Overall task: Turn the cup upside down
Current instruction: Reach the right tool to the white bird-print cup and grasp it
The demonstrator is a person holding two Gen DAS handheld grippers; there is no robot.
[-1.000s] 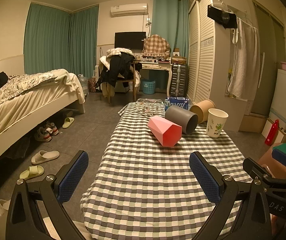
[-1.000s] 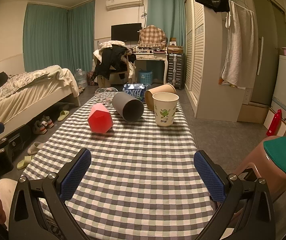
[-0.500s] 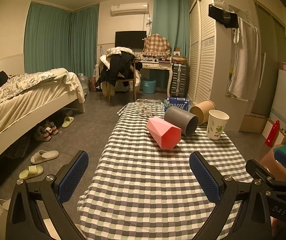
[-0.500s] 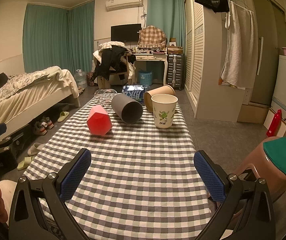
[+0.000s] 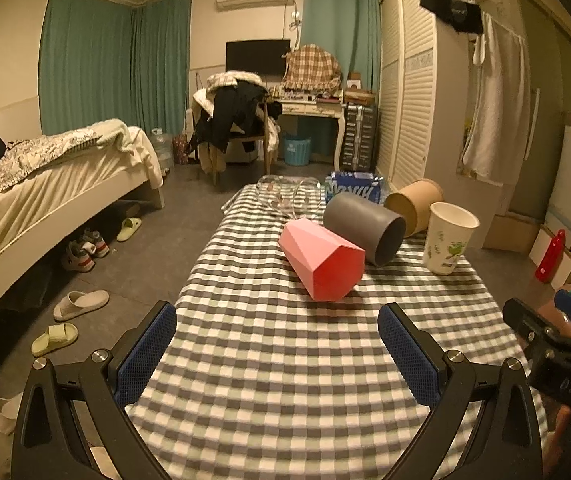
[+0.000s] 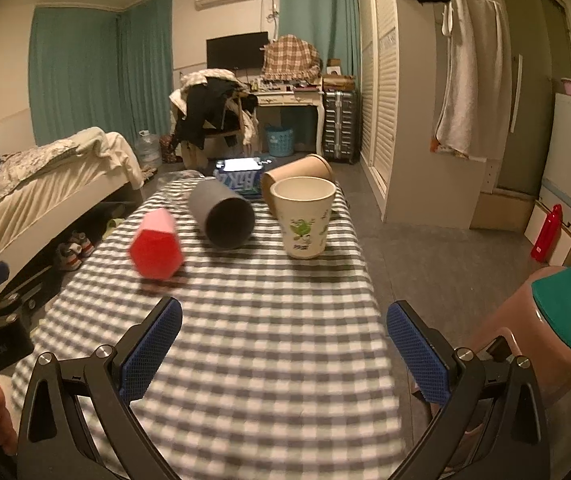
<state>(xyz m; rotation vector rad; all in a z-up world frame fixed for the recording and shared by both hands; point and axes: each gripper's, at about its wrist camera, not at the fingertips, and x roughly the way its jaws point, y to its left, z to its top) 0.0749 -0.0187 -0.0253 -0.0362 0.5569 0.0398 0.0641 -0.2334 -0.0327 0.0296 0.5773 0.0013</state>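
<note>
A white paper cup [image 6: 303, 218] with a green print stands upright, mouth up, on the checked table [image 6: 269, 340]; it also shows in the left wrist view [image 5: 447, 238]. A pink faceted cup [image 5: 321, 264] [image 6: 155, 244], a grey cup [image 5: 365, 228] [image 6: 221, 216] and a brown paper cup [image 5: 415, 204] [image 6: 301, 170] lie on their sides. My left gripper [image 5: 277, 356] is open and empty, near the table's front, short of the pink cup. My right gripper [image 6: 285, 354] is open and empty, short of the white cup.
A blue packet [image 5: 351, 190] and clear glass bowls [image 5: 285, 196] sit at the table's far end. A pink stool with a green top [image 6: 557, 328] stands right of the table. A bed [image 5: 45, 184] and slippers [image 5: 79, 304] are on the left.
Both grippers have moved forward over the table toward the cups, which now look larger and nearer. The right view has shifted right. Both stay open.
</note>
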